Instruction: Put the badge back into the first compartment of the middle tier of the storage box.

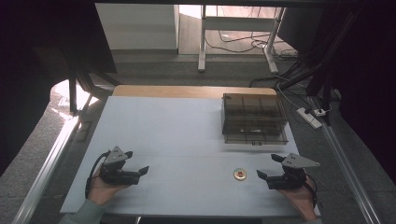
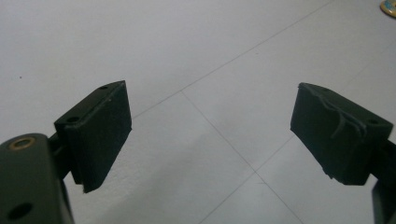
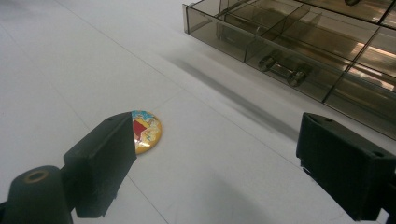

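White tabletop [image 1: 177,135] with faint seam lines, wooden strip at the far edge, grey floor plus cables and a desk frame behind. Right gripper [image 1: 271,167] sits low at the near right, jaws spread wide, nothing between them. Round pin badge [image 1: 240,174] lies flat on the table just to its left, near but not touching; in the right gripper view the badge [image 3: 145,130] peeks out from behind the left jaw, yellow rim, red and blue print. Left gripper [image 1: 137,162] rests at the near left, well apart from the badge, jaws also wide open and empty; its own view has bare table between the pads and the badge [image 2: 388,7] clipped at the top right corner. Smoked transparent drawer organiser [image 1: 253,119] stands at the far right, divided compartments on top, a handle on its front [image 3: 282,69].

Step in hand looks like reaching for the badge with the right gripper. Badge is thin and flat, so a level pinch would likely slide over it. Better: swing the gripper left until the badge is centred between the jaws, tip the fingertips down to the table, close slowly on opposite rim edges. Watch for it skating on the smooth surface. Left gripper can stay parked.
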`<control>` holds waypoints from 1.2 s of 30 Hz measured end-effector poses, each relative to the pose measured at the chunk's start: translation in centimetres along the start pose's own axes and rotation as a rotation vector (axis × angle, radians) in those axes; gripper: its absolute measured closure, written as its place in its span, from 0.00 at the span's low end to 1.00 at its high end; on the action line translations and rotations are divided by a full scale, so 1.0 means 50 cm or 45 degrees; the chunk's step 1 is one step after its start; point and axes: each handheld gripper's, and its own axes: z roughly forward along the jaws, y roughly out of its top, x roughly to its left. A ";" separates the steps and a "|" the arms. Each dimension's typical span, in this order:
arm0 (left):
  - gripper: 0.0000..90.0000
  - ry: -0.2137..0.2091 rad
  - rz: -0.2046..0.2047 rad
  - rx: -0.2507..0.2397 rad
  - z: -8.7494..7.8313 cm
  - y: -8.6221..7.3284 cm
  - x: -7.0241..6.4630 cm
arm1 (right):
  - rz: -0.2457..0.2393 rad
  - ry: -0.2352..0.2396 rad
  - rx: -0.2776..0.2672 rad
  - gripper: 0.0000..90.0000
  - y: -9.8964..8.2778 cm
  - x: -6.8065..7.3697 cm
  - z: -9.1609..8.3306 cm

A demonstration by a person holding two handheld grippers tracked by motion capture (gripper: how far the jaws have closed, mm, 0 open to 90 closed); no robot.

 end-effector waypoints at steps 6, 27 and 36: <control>0.15 -0.007 0.023 0.014 0.007 0.001 -0.005 | -0.002 0.012 0.009 0.14 0.000 0.002 0.000; 0.16 -0.005 0.072 0.035 0.018 0.003 -0.014 | 0.022 0.018 0.040 0.15 -0.005 0.002 0.004; 0.16 -0.012 0.081 0.040 0.019 0.006 -0.017 | 0.019 0.007 0.023 0.16 0.005 0.006 0.002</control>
